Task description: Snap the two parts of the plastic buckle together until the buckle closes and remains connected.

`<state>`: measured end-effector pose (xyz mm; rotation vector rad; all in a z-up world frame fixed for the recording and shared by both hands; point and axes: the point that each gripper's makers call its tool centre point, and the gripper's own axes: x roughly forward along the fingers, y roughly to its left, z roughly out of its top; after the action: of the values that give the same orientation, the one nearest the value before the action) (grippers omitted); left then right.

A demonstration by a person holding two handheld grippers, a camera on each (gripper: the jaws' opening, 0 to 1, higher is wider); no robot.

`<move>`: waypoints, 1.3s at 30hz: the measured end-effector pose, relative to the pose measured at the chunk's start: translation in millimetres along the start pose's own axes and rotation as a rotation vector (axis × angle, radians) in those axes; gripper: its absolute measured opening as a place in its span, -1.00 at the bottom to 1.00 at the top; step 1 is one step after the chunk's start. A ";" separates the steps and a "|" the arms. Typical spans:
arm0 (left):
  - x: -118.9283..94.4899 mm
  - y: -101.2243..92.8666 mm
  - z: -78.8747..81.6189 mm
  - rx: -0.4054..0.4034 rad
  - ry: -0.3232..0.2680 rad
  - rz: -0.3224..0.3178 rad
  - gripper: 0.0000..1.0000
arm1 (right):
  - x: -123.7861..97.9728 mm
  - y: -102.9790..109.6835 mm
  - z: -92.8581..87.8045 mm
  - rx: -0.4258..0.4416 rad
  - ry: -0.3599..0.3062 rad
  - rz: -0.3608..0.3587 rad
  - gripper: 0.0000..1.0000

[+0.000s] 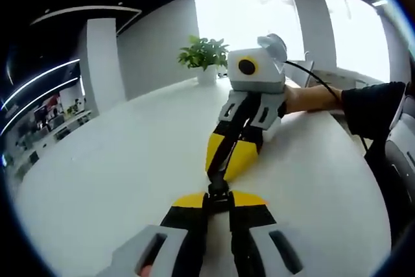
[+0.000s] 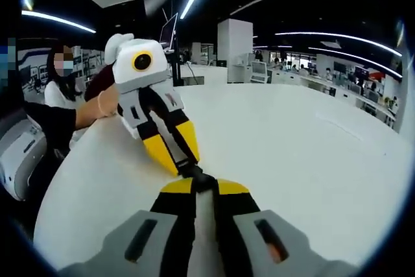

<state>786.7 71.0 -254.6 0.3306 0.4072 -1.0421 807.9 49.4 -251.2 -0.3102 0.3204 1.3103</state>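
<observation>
Buckle (image 1: 218, 191) sits low over the white table (image 1: 117, 160), a small black plastic piece caught between the tips of both grippers, with a black strap running out of each end into the jaws. Its long axis lies along the line joining the two tools, so in the left gripper view it points straight up and away from the camera, and in the right gripper view the buckle (image 2: 196, 176) does the same, leaning slightly left. Whether its two halves are fully latched is too small to tell. The left gripper (image 1: 219, 200) has its yellow-tipped jaws pinched together on the near end; the right gripper (image 2: 198, 185) is likewise clamped on its own end. A hand (image 1: 305, 98) grips the right gripper's body. A potted plant (image 1: 205, 56) stands at the table's far edge.
</observation>
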 end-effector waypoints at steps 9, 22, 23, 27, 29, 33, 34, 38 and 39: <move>-0.7 1.1 -0.5 -0.014 -0.019 -0.039 -0.76 | 1.8 2.6 0.7 -0.029 0.028 -0.006 -0.79; -0.7 -4.3 0.3 0.016 -0.025 -0.066 -0.71 | 2.6 7.2 1.6 -0.048 0.036 0.002 -0.78; -0.9 -4.4 0.3 0.014 -0.025 -0.068 -0.70 | 2.2 7.2 1.7 -0.048 0.038 0.001 -0.78; -2.5 -2.8 -0.8 0.005 -0.022 -0.067 -0.67 | 1.3 8.0 2.0 -0.046 0.040 0.001 -0.78; -4.2 -3.0 -0.6 -0.003 -0.024 -0.073 -0.67 | 1.0 9.0 2.1 -0.045 0.043 0.003 -0.78; -5.6 -5.6 -0.6 -0.014 -0.025 -0.088 -0.67 | 0.1 10.1 2.8 -0.037 0.049 0.007 -0.78; -5.9 -5.3 -1.0 -0.013 -0.021 -0.088 -0.67 | -0.4 10.8 3.1 -0.035 0.053 0.008 -0.78; -8.5 -5.8 -3.7 -0.035 -0.009 -0.100 -0.65 | -2.8 12.0 5.2 -0.023 0.053 0.010 -0.78; -9.2 -5.6 -3.9 -0.043 -0.011 -0.104 -0.65 | -3.6 12.2 6.4 -0.022 0.050 0.010 -0.78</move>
<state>777.0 77.2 -254.0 0.2676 0.4403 -1.1343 795.6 51.6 -244.4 -0.3610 0.3504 1.3178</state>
